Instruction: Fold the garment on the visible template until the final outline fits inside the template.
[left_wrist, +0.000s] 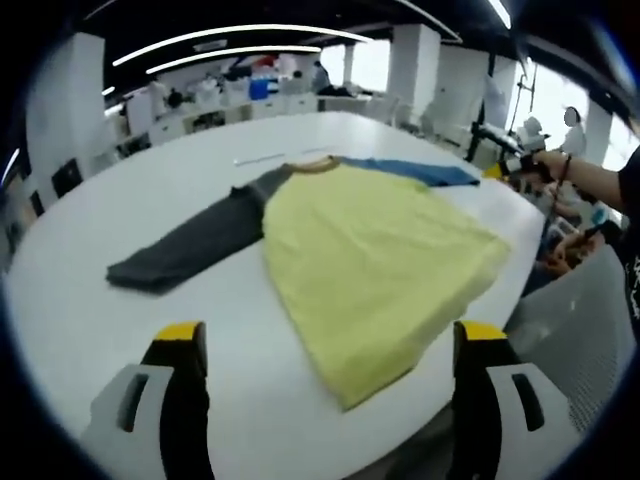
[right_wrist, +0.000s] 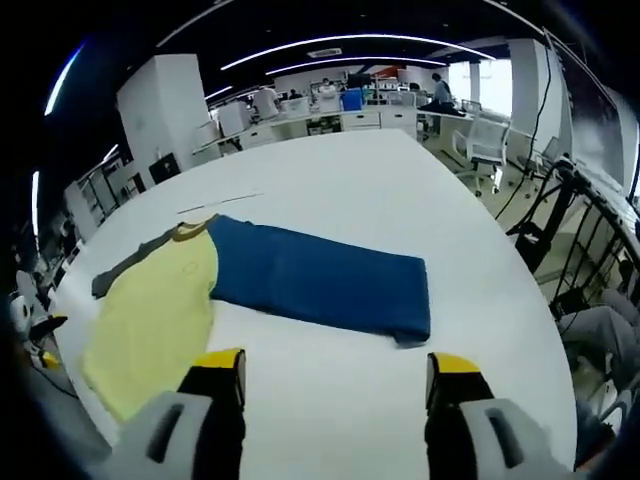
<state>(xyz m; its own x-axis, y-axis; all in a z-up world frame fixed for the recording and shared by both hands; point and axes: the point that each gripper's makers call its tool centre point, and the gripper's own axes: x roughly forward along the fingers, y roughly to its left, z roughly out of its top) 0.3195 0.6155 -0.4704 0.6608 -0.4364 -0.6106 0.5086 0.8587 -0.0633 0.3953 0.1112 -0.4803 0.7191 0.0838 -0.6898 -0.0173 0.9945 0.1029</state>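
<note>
A long-sleeved garment lies flat on the white table (left_wrist: 150, 330). Its yellow body (left_wrist: 380, 250) spreads toward me in the left gripper view, with a grey sleeve (left_wrist: 190, 250) stretched out to the left and a blue sleeve (left_wrist: 415, 170) to the right. In the right gripper view the blue sleeve (right_wrist: 320, 280) lies straight ahead, and the yellow body (right_wrist: 150, 310) is at the left. My left gripper (left_wrist: 330, 335) hangs open above the table just short of the yellow hem. My right gripper (right_wrist: 335, 363) is open too, short of the blue sleeve. Neither holds anything.
A thin pale line (left_wrist: 265, 157) marks the table beyond the collar. A person's arm (left_wrist: 590, 175) reaches in at the right edge. Grey chairs (left_wrist: 590, 330) stand close to the table's rim. Desks and people fill the far room.
</note>
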